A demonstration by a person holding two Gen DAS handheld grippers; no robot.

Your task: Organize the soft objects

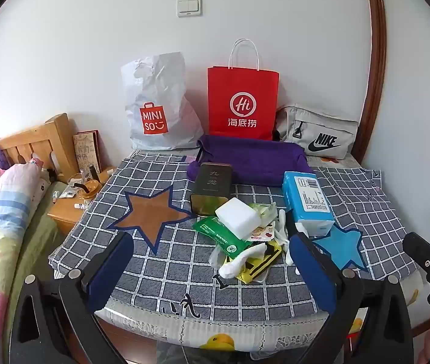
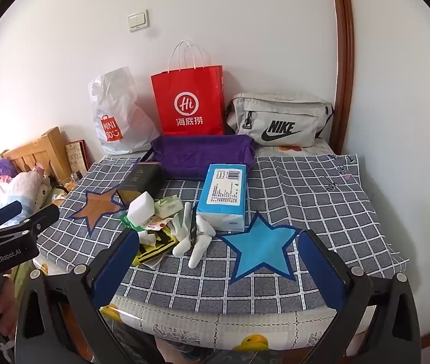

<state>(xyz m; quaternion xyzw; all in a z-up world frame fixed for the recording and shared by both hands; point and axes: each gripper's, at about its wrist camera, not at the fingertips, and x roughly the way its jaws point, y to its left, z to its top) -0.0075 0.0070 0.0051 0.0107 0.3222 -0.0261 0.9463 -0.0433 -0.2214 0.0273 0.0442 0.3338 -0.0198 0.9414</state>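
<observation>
Checked grey-and-white cloth (image 1: pixel 275 291), printed with a brown star and a blue star (image 2: pixel 260 247), is spread over the table, and a heap of soft things is piled on it just left of the blue star. A white foam block (image 1: pixel 237 217) is seen on top of the heap, resting on a green wipes packet (image 1: pixel 224 238); under and beside them lie white rolled socks (image 2: pixel 198 239), a yellow-and-black flat item (image 1: pixel 263 261) and a small pale-green tissue packet (image 2: pixel 169 206), much of each being covered by its neighbours, so their full shapes cannot be made out. A blue-and-white tissue pack (image 2: pixel 225 197) stands just behind the blue star, touching the socks. A dark rectangular tin (image 1: pixel 212 186) lies behind the heap, its near end hidden by the foam block. Behind the tin a purple fabric tray (image 2: pixel 203 154) is set, and behind that, against the wall, a white plastic Miniso bag (image 1: pixel 157 106), a red paper bag (image 1: pixel 243 103) and a grey Nike pouch (image 2: pixel 278 124) are lined up.

Both tools are held above the near edge of the cloth. The left gripper (image 1: pixel 212 270) is spread wide with nothing between its blue pads, the heap framed between them. The right gripper (image 2: pixel 218 268) is likewise spread wide and empty, the blue star lying between its pads. Each gripper's base is cut off by the picture edge.
</observation>
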